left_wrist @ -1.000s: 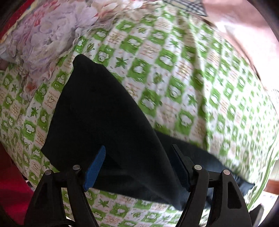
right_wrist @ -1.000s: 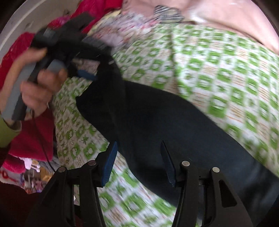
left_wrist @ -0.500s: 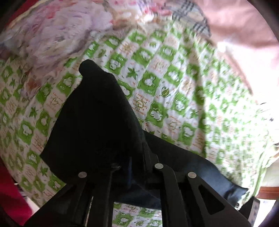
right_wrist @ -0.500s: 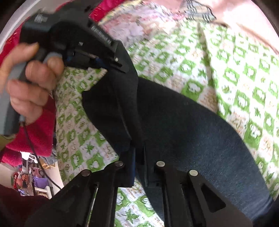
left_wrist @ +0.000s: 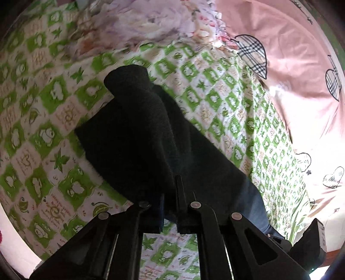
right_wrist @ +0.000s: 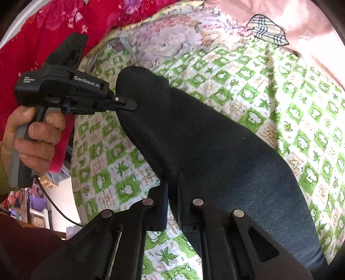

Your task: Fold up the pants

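Dark pants lie on a bed with a green-and-white checked sheet, one part folded over and lifted. My left gripper is shut on the near edge of the pants. In the right wrist view the pants stretch from upper left to lower right. My right gripper is shut on their near edge. The left gripper, held by a hand, pinches the pants' edge at the left of that view.
A pale floral quilt lies bunched at the head of the bed. A pink sheet with plaid hearts covers the right side. A red flowered blanket hangs at the left. A cable trails from the left gripper's handle.
Both grippers went from open around the pants' edge to shut on it. The left gripper then moved across the bed, dragging and lifting the fabric into a fold.
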Available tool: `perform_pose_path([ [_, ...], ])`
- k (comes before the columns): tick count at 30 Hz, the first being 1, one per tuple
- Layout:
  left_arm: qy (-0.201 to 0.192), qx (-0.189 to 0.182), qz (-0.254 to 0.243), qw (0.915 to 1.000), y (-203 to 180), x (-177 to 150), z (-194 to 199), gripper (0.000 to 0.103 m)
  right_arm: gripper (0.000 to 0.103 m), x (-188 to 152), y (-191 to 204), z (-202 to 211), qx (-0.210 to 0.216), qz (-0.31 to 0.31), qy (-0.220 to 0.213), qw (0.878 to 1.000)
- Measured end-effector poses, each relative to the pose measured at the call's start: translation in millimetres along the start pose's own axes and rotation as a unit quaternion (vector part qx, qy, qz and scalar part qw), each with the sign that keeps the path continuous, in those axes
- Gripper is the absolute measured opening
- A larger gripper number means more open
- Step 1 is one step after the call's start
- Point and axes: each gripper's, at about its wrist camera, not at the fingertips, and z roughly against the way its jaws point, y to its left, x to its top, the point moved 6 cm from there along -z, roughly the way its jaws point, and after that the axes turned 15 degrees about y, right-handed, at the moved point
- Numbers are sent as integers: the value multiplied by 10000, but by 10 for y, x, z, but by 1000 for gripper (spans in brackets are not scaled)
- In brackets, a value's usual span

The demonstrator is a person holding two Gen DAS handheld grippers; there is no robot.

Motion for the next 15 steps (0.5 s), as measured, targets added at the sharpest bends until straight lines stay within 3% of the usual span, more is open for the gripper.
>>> perform_pose_path([
  [15, 62, 71, -4, 10000, 232, -37, -226, 12, 8, -6, -3, -232, -30, -10, 363, 9993],
])
